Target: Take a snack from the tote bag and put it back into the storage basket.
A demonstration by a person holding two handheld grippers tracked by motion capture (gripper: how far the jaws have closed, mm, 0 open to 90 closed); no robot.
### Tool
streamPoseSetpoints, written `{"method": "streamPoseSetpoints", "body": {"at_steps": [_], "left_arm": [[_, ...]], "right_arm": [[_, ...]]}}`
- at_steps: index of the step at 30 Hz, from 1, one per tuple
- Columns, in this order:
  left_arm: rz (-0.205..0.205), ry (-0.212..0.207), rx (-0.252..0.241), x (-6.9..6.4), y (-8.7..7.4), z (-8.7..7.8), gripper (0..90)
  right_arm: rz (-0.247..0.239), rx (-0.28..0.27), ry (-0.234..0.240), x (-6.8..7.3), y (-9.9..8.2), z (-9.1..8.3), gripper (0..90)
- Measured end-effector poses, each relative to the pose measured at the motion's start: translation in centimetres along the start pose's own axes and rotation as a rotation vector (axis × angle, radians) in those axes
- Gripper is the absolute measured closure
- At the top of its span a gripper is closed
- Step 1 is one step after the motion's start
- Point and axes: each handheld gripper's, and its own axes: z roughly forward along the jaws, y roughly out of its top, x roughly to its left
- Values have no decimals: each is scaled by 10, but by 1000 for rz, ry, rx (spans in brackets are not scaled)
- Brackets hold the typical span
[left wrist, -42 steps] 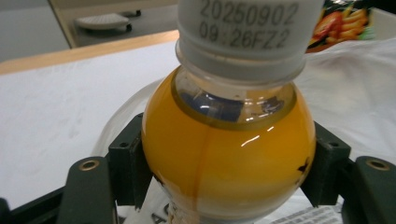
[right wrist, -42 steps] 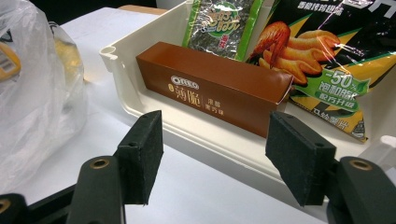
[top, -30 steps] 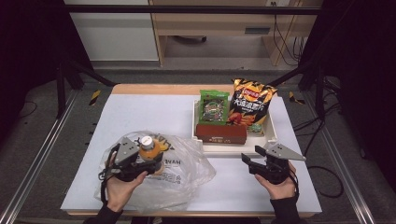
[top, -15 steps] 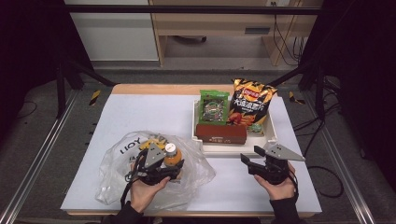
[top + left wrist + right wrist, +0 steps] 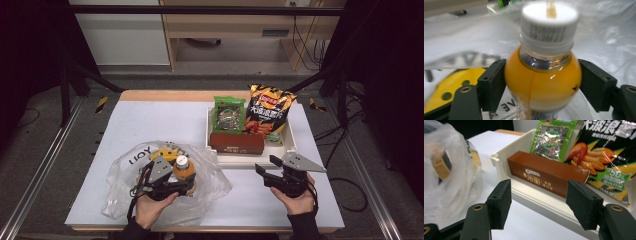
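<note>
An orange drink bottle point(image 5: 183, 168) with a white cap stands on a clear plastic bag point(image 5: 125, 186) at the table's front left. My left gripper point(image 5: 186, 177) has the bottle point(image 5: 544, 82) between its jaws, and both pads point(image 5: 495, 82) lie against its sides. The jaws have just been opening a little with the bottle still between them. My right gripper point(image 5: 267, 165) rests at the front right, open with nothing between its jaws point(image 5: 539, 197). It faces the white tray point(image 5: 250, 159) and the brown biscuit box point(image 5: 546, 176).
The tray holds the brown box point(image 5: 236, 142), a green seaweed packet point(image 5: 229, 114) and an orange-black chips bag point(image 5: 267, 112) leaning at the back. A yellow object point(image 5: 167, 150) lies inside the plastic bag. Bare white table stretches at the back left.
My left gripper has carried the bottle to the right over the plastic bag and slightly lower. The right gripper has stayed where it was.
</note>
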Motion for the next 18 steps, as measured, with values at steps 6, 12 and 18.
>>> {"method": "streamPoseSetpoints", "body": {"at_steps": [6, 12, 18], "left_arm": [[-12, -10, -28, 12, 2, -31, 242], [-40, 20, -35, 32, -3, -53, 239], [-75, 40, -39, 49, -9, -63, 246]], "right_arm": [[-3, -34, 21, 7, 12, -6, 386], [-9, -72, 57, 19, 26, -8, 399], [-26, -103, 121, 42, 43, -5, 438]]}}
